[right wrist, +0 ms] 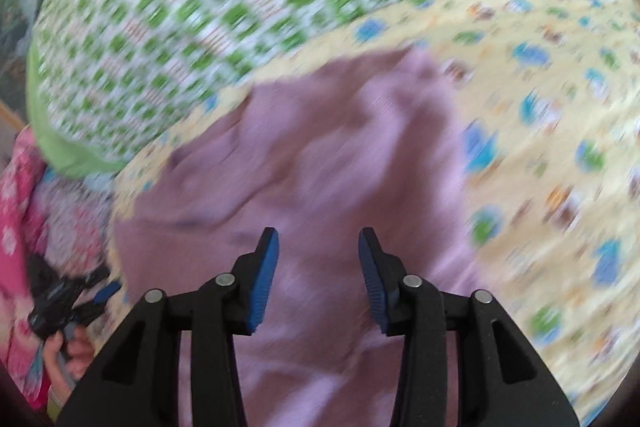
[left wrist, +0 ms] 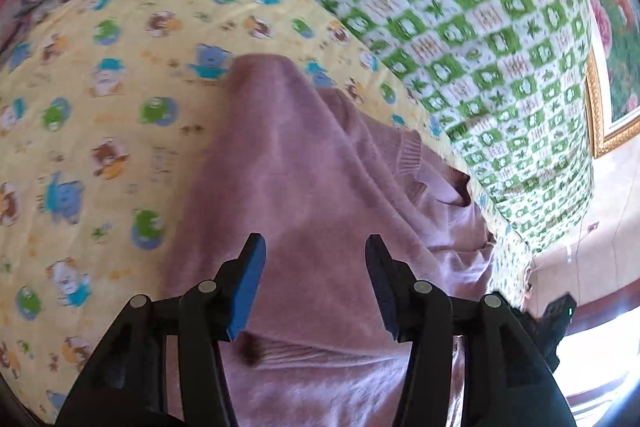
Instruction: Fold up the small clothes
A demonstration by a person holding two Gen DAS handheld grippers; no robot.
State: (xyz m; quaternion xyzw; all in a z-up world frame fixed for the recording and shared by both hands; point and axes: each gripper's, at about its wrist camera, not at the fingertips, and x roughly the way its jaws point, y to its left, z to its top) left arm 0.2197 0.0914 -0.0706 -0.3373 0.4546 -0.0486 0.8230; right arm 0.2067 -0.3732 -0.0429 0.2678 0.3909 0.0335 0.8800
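1. Both the left gripper [left wrist: 316, 247] and right gripper [right wrist: 318, 241] are seen parted, nothing held
2. Mauve sweater [left wrist: 320, 163] is laid rumpled on the yellow sheet [left wrist: 100, 99]
3. Soft, light knit is judged best pinched at a hem or cuff

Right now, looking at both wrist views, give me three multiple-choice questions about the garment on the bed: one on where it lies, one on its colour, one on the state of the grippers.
1. Where does the fuzzy knit sweater lie?
A. On the yellow cartoon-print sheet
B. On a wooden floor
C. Inside a basket

2. What colour is the sweater?
A. Navy
B. Dusty pink-mauve
C. Bright orange

3. How do the two grippers stand?
A. Both clamped on the sweater
B. One holds a hanger
C. Both open, nothing between the pads

Answers:
A: the sweater rests on the yellow sheet, beside the green checked quilt.
B: its knit looks mauve in both views.
C: the left gripper and right gripper show clear gaps above the cloth.
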